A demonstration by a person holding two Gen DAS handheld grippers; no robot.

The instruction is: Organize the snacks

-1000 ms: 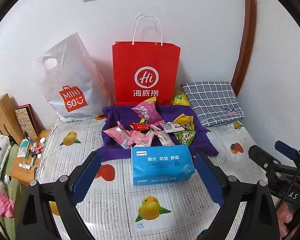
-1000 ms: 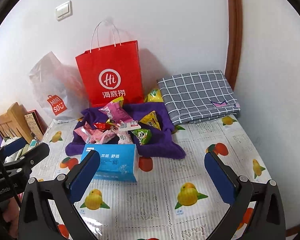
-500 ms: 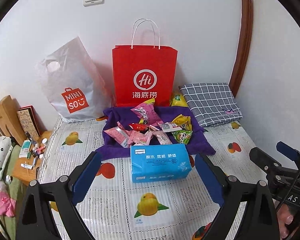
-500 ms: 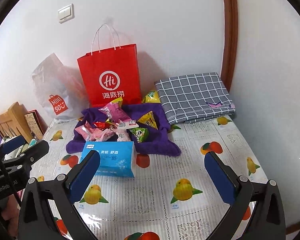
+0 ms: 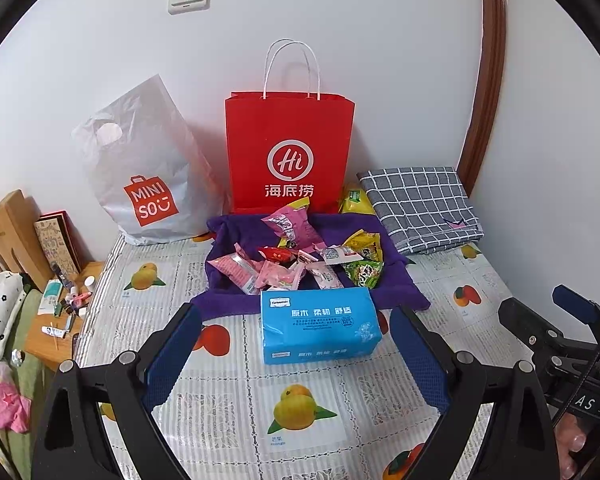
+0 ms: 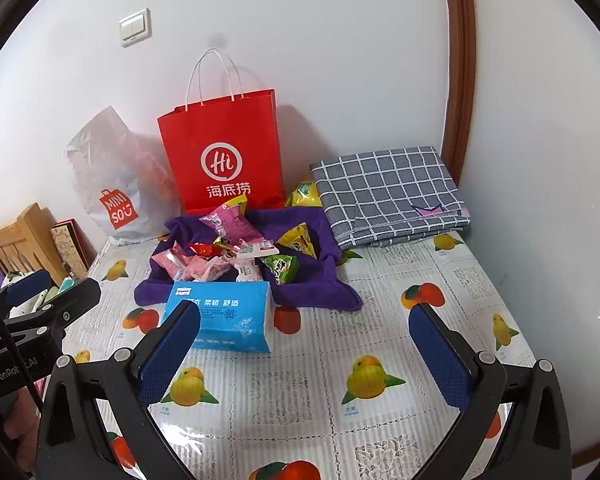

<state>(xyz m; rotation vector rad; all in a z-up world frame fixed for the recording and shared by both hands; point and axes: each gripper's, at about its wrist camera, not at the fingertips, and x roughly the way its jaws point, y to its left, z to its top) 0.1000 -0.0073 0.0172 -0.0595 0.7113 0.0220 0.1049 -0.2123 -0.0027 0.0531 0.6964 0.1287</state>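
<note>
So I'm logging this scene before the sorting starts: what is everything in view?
snack packets: about ten, pink, red, yellow, green, piled on cloth
purple cloth: one, mid-table
tissue pack: one, blue, in front of cloth
paper bag: one, red, at wall
plastic bag: one, grey, left of red bag
folded fabric: one, grey check, right
table: one, fruit-print cover
left gripper: open, empty
right gripper: open, empty

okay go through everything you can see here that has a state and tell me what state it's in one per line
Left gripper: open, holding nothing.
Right gripper: open, holding nothing.
Red paper bag: upright against the wall.
White plastic bag: leaning on the wall.
Tissue pack: lying flat.
Snacks: piled loose on the purple cloth.
Checked cloth: folded.
</note>
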